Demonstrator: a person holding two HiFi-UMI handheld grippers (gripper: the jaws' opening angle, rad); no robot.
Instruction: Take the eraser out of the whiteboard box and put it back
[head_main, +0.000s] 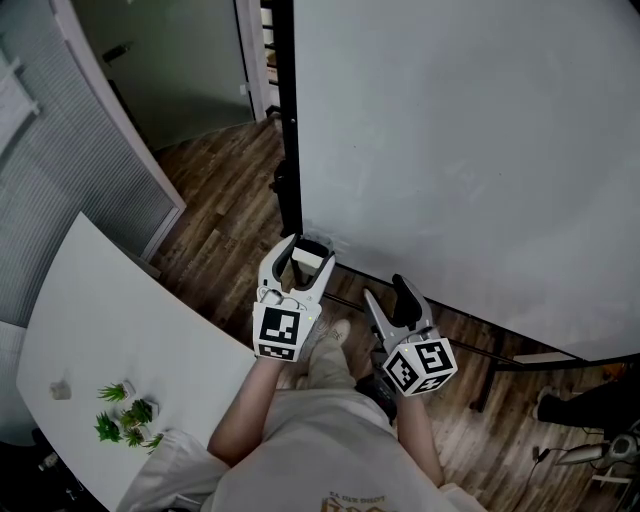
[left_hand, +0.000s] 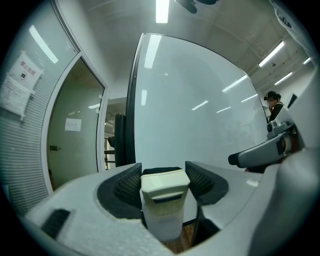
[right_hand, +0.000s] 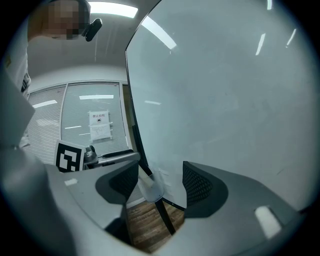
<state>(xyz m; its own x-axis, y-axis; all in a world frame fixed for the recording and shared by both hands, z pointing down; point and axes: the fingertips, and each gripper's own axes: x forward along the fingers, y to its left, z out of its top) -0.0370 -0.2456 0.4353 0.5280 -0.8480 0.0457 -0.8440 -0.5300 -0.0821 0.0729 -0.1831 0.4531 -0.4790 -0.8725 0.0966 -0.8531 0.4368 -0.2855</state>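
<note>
Head view: person stands before whiteboard (head_main: 470, 150). Left gripper (head_main: 306, 250) at frame centre, jaws closed on cream eraser (head_main: 309, 259), close to board's lower left corner. Right gripper (head_main: 390, 300) just right of it, jaws apart, empty. White table (head_main: 90, 320) with small plant (head_main: 125, 415) at lower left.

Left gripper view: eraser (left_hand: 165, 195) upright at bottom centre, both pads pressing its sides. Whiteboard (left_hand: 190, 110) fills background.

Right gripper view: jaws wide, nothing between them. Beyond gap, small pale holder (right_hand: 150, 187) on board's lower edge, untouched.

In view are 2 grippers (head_main: 305, 255) (head_main: 388, 295), 1 eraser (left_hand: 165, 200), 1 whiteboard (head_main: 470, 150) and 1 table (head_main: 90, 320).
</note>
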